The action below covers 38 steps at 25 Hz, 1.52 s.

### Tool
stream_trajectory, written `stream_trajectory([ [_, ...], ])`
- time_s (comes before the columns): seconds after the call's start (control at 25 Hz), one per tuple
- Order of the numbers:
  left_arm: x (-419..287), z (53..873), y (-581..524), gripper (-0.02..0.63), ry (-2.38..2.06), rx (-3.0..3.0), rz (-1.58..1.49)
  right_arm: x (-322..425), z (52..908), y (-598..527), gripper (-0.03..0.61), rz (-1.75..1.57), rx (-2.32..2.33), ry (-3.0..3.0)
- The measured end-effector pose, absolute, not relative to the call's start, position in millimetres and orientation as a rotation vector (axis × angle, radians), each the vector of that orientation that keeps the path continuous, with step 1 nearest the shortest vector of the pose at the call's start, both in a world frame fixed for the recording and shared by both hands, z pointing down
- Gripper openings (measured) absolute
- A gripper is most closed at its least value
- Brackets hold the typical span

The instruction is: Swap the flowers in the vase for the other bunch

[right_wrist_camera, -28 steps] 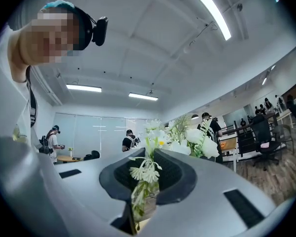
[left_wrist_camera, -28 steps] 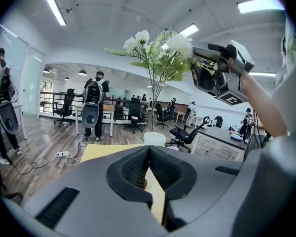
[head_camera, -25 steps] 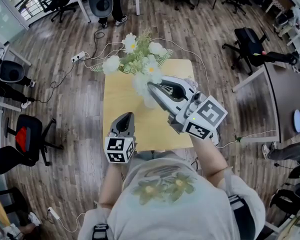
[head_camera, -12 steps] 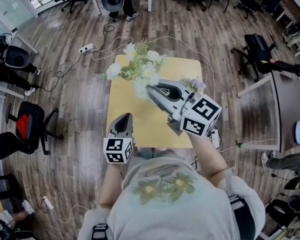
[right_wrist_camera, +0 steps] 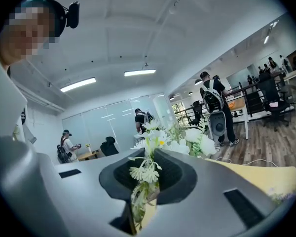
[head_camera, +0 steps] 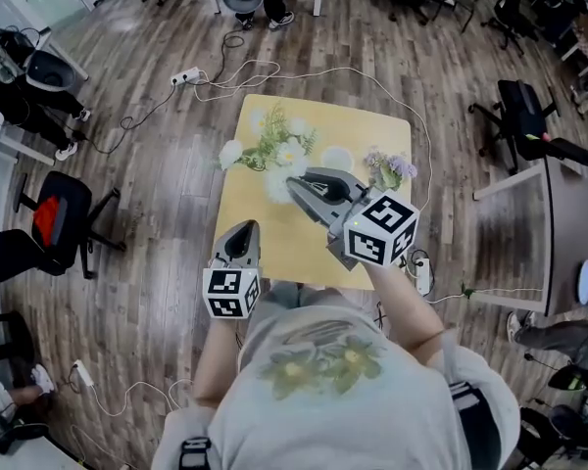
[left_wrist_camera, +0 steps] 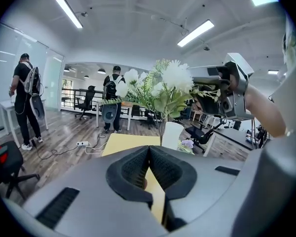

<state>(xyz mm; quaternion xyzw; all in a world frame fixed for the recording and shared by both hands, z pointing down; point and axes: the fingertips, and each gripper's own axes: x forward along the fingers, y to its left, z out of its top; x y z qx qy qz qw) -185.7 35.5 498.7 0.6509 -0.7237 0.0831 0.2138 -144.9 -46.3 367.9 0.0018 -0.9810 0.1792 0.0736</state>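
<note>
My right gripper [head_camera: 296,188] is shut on the stems of a bunch of white flowers [head_camera: 274,150] with green leaves, held over the yellow table [head_camera: 265,253], just left of the white vase [head_camera: 336,158]. In the right gripper view the stems [right_wrist_camera: 144,181] run between the jaws and the blooms [right_wrist_camera: 164,143] spread beyond them. A small purple bunch [head_camera: 387,169] lies on the table right of the vase. My left gripper [head_camera: 243,231] hangs over the table's near edge, shut and empty. The left gripper view shows its jaws meeting, with the vase [left_wrist_camera: 173,135] and white bunch [left_wrist_camera: 160,90] ahead.
Cables and a power strip [head_camera: 186,74] lie on the wooden floor beyond the table. Office chairs [head_camera: 64,218] stand at the left, and another [head_camera: 524,116] stands at the right by a dark desk [head_camera: 578,233]. People [left_wrist_camera: 24,102] stand farther off in the room.
My right gripper has come down toward the table with the white bunch, which now sits lower beside the vase. The left gripper has shifted a little.
</note>
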Motion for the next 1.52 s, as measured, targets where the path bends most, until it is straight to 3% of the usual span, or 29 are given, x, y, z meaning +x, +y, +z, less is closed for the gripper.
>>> stream_trajectory([
  [0.24,-179,508,42,0.018,-2.025,1.754,0.227,-138,402,-45,0.077,0.569,-0.005,-2.831],
  [1.52,-257,563,44,0.018,-1.989,1.587,0.207,-251,564,-39,0.077,0.505,-0.014,-2.462],
])
